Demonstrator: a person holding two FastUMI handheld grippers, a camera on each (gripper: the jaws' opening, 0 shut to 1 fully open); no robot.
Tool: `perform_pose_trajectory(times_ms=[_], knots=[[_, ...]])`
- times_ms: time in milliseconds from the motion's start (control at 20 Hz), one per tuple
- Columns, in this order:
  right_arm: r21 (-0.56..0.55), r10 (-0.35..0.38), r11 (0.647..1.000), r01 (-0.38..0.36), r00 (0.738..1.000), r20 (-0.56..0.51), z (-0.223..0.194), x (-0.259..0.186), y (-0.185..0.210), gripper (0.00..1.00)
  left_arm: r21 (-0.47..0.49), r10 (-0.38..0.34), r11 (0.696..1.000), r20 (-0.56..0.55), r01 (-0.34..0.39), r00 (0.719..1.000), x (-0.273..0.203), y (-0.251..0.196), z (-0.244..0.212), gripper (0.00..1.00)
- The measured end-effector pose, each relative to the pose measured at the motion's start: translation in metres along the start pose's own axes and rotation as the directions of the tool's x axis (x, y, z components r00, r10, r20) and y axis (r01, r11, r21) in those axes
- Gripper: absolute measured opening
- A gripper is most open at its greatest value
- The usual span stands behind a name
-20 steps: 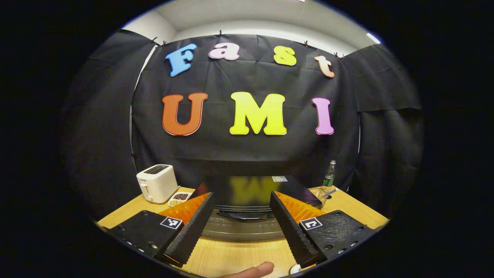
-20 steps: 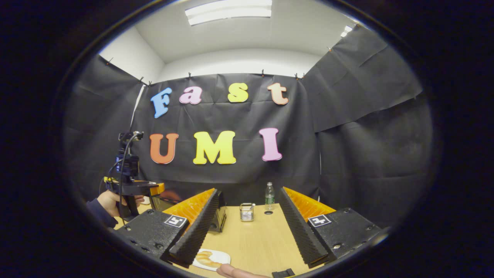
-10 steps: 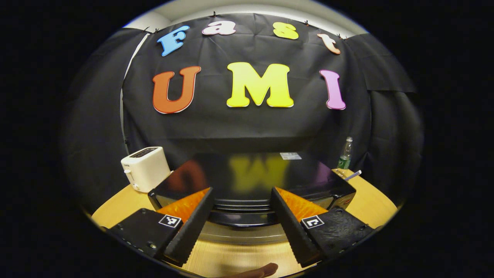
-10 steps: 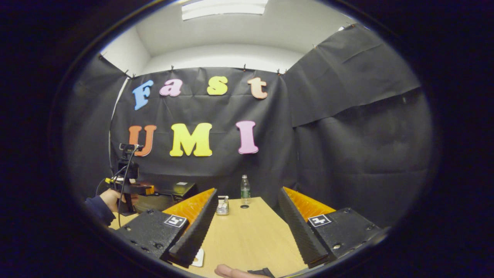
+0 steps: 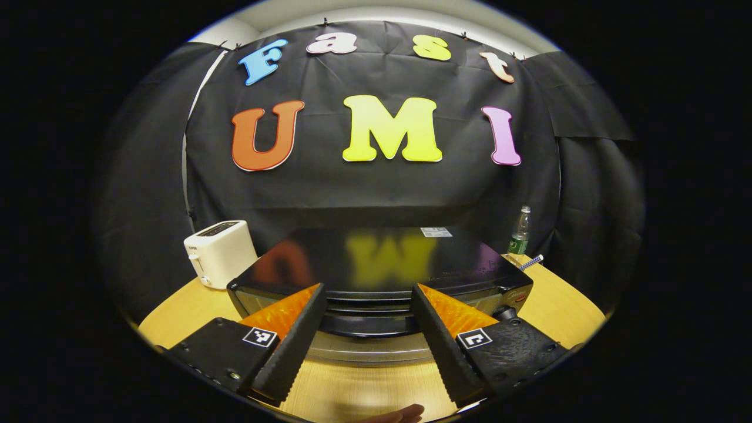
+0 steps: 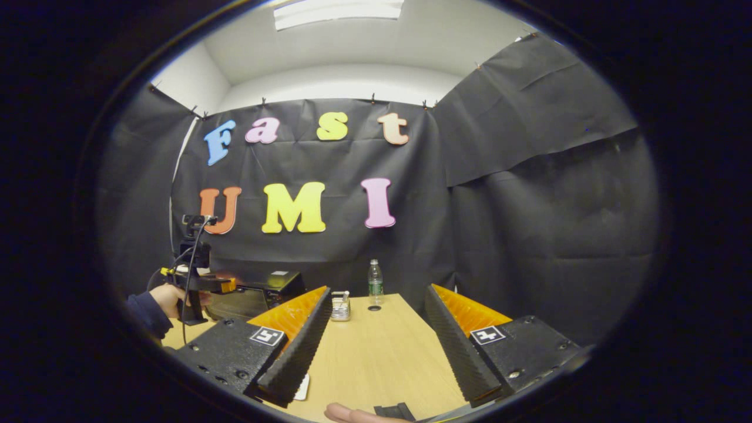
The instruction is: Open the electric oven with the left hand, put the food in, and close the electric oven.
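The step in hand looks like the approach to the oven door: nothing has been opened yet, and the food has not gone in. In the left gripper view the left gripper [image 5: 364, 329] hangs in front of the oven [image 5: 382, 264], which sits on the worktop [image 5: 176, 308] toward its back edge, with a white toaster [image 5: 220, 252] at its left and a bottle [image 5: 520, 230] near the back right corner. The door handle [image 5: 370, 323], a dark rounded bar along the top of the door, lies between the two fingers. The jaws stand wide apart, released, holding nothing; whether either finger touches the handle cannot be told from this angle.

The next move probably calls for bringing the fingers over the handle, clenching on it, and pulling it out and down so the door swings on its bottom hinge.

In the right gripper view the right gripper [image 6: 373, 346] is also spread wide and empty, poised above the worktop near its front edge. A white plate [image 6: 301, 388] peeks out just behind its left finger; the food on it is hidden. Farther off at the left a hand [image 6: 167, 299] holds the other gripper at the oven. A small metal rack [image 6: 340, 306] stands near the bottle at the back.
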State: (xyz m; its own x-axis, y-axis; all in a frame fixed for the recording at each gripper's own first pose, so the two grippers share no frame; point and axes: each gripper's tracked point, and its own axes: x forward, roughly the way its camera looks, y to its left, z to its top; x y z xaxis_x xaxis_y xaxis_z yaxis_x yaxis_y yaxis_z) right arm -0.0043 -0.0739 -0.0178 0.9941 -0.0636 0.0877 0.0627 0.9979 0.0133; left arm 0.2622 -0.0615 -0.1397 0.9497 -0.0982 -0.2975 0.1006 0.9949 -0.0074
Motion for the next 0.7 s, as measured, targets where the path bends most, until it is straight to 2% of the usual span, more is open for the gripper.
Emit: perform_pose_trajectory(times_ms=[250, 300, 450, 550, 700], knots=[[0.004, -0.008, 1.000, 0.009, 1.000, -0.009, -0.002, -0.011, 0.000, 0.99, 0.016, 0.042, 0.999, 0.003, -0.042, 0.999, -0.032, 0.000, -0.019, 0.96], [0.006, -0.006, 1.000, 0.006, 1.000, -0.013, -0.003, -0.012, 0.001, 0.99, 0.009, 0.046, 0.999, -0.020, -0.046, 0.999, -0.038, -0.001, -0.031, 0.96], [0.009, -0.007, 1.000, 0.007, 1.000, -0.022, -0.004, -0.016, 0.003, 0.99, -0.007, 0.041, 0.999, -0.194, -0.044, 0.980, -0.049, -0.003, -0.107, 0.94], [0.009, -0.005, 1.000, 0.006, 1.000, -0.026, -0.006, -0.017, 0.004, 0.99, -0.008, 0.039, 0.999, -0.226, -0.042, 0.973, -0.058, -0.001, -0.133, 0.92], [0.026, -0.006, 1.000, 0.007, 0.999, -0.038, -0.011, -0.014, 0.003, 0.99, -0.005, 0.028, 1.000, -0.216, -0.030, 0.976, -0.067, -0.001, -0.150, 0.91]])
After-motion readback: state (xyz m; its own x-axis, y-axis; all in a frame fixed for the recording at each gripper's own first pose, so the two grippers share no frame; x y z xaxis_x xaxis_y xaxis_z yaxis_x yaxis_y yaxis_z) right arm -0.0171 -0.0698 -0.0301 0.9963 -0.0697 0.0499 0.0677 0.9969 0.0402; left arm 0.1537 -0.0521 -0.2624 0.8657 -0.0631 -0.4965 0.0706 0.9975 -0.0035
